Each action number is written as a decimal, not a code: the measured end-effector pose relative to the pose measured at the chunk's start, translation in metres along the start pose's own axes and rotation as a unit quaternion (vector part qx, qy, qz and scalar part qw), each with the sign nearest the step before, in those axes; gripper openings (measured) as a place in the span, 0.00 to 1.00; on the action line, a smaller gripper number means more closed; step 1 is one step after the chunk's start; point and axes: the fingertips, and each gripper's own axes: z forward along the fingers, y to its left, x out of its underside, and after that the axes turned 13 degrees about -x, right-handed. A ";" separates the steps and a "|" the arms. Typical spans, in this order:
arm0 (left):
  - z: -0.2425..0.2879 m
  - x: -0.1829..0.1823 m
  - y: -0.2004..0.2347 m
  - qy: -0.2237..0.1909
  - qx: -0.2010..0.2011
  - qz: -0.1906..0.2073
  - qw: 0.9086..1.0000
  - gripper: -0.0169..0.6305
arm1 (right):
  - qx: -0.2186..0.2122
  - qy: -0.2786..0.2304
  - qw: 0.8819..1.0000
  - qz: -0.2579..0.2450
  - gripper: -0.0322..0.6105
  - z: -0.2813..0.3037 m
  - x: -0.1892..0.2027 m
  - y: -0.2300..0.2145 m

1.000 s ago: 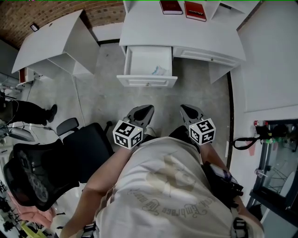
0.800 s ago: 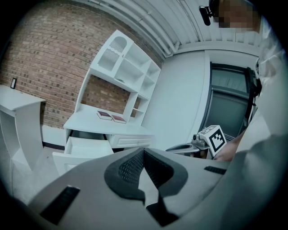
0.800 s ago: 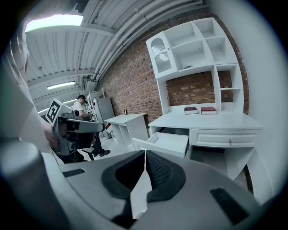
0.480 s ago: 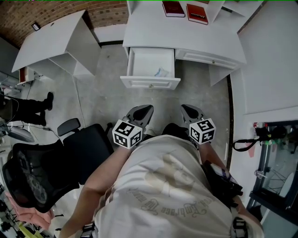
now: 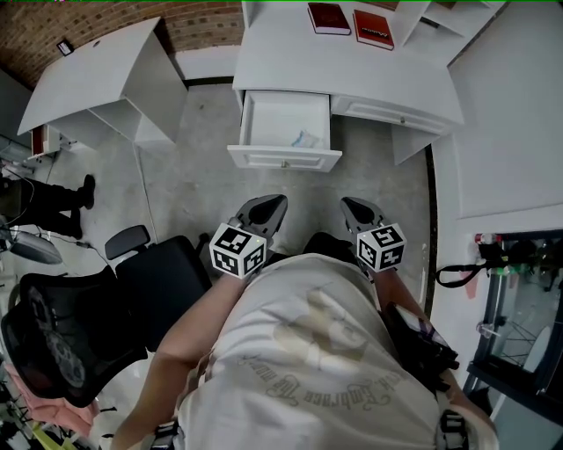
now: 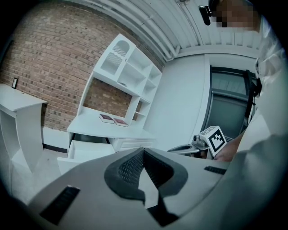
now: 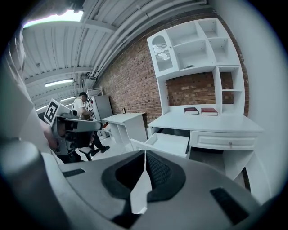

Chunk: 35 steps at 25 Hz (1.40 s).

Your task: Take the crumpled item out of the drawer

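Note:
The white desk's left drawer stands pulled out, and a small pale crumpled item lies in its front right corner. The drawer also shows in the left gripper view and the right gripper view; the crumpled item is not visible there. My left gripper and right gripper hover side by side over the floor, well short of the drawer front. Both are shut with nothing between the jaws, left gripper and right gripper alike.
Two dark red books lie on the desk top under a shelf unit. A second white desk stands at the left. A black office chair is close at my left side. A person's legs show at far left.
The drawer and desk sit slightly lower and to the right in the head view. The left gripper has drifted a little; the right one stays put, both shut.

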 end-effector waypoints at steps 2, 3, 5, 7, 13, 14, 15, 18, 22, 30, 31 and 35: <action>0.000 0.001 0.005 0.002 -0.003 -0.003 1.000 0.06 | 0.004 0.000 1.000 0.008 0.09 0.003 0.001 -0.003; 0.000 0.002 0.008 0.003 -0.004 -0.005 1.000 0.06 | 0.004 0.001 1.000 0.010 0.09 0.006 0.001 -0.004; 0.001 0.003 0.012 0.005 -0.006 -0.009 1.000 0.06 | 0.000 0.004 1.000 0.010 0.09 0.013 -0.001 -0.003; 0.003 0.004 0.014 0.007 -0.006 -0.010 1.000 0.06 | -0.007 0.010 1.000 0.004 0.09 0.020 -0.003 -0.002; 0.011 0.002 0.029 0.007 -0.023 -0.020 1.000 0.06 | -0.020 0.023 1.000 0.000 0.09 0.036 -0.009 -0.014; 0.013 0.001 0.032 0.006 -0.027 -0.022 0.999 0.06 | -0.022 0.025 0.999 0.000 0.09 0.039 -0.010 -0.016; 0.015 0.001 0.035 0.007 -0.030 -0.023 0.999 0.06 | -0.024 0.026 0.999 -0.001 0.09 0.043 -0.011 -0.018; 0.024 -0.001 0.041 0.011 -0.031 -0.021 0.999 0.06 | -0.031 0.028 0.999 -0.001 0.09 0.055 -0.015 -0.026; 0.039 -0.007 0.053 0.014 -0.035 -0.018 0.999 0.06 | -0.037 0.030 0.999 0.001 0.09 0.071 -0.021 -0.039; 0.090 -0.024 0.058 0.028 -0.025 -0.017 0.999 0.06 | -0.031 0.042 0.999 0.009 0.09 0.084 -0.035 -0.088; 0.097 -0.025 0.058 0.031 -0.022 -0.017 0.999 0.06 | -0.028 0.045 0.999 0.009 0.09 0.086 -0.036 -0.095; 0.121 -0.029 0.064 0.039 -0.022 -0.020 0.999 0.06 | -0.027 0.053 0.998 0.017 0.09 0.097 -0.039 -0.119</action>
